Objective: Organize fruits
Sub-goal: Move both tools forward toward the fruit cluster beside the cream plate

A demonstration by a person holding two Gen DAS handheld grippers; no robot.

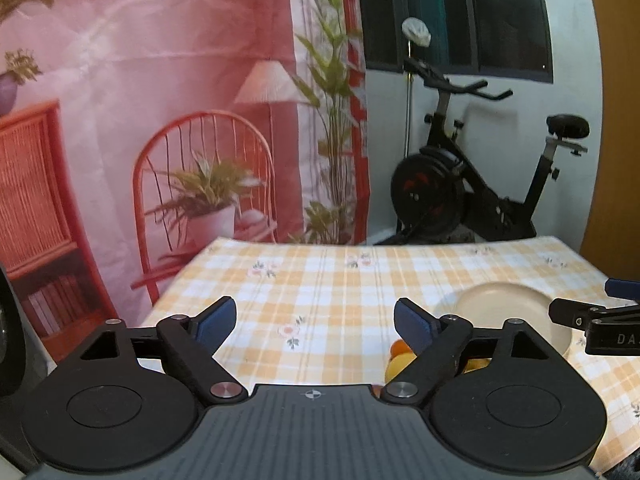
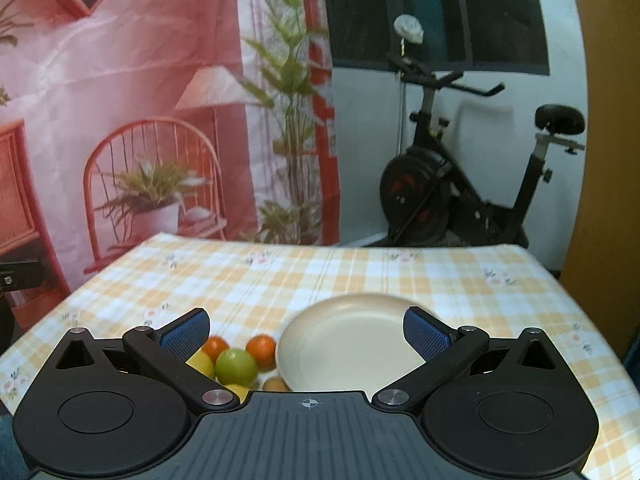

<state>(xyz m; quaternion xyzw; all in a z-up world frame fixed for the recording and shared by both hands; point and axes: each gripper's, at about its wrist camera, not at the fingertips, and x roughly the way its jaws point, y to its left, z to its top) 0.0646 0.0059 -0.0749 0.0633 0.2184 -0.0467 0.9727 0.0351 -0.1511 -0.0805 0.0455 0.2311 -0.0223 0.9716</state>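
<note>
Shown together, both wrist views look across a table (image 2: 460, 280) covered by a yellow checked cloth, with a printed pink backdrop (image 2: 120, 100) and an exercise bike (image 2: 460, 184) beyond its far edge. The right gripper (image 2: 306, 334) hangs with its jaws wide apart and nothing between them; the left gripper (image 1: 315, 324) likewise stands open and empty, over bare cloth. A small cluster of fruit lies near the front of the table: a green apple (image 2: 236, 366), two oranges (image 2: 261, 347), a lemon (image 2: 202, 364) and a brownish fruit (image 2: 276, 384) partly hidden by the gripper body. Just right of the cluster sits an empty cream plate (image 2: 348, 344), close beside the nearest orange. From the left wrist view only an orange and a yellow fruit (image 1: 400, 362) peep out behind the right-hand finger. The step in hand appears to be the approach to a first fruit. To do it well, choose a piece at the edge of the cluster, lower the open jaws to either side of it, and close gently, since round fruit rolls readily and a nudge may scatter its neighbours.
</note>
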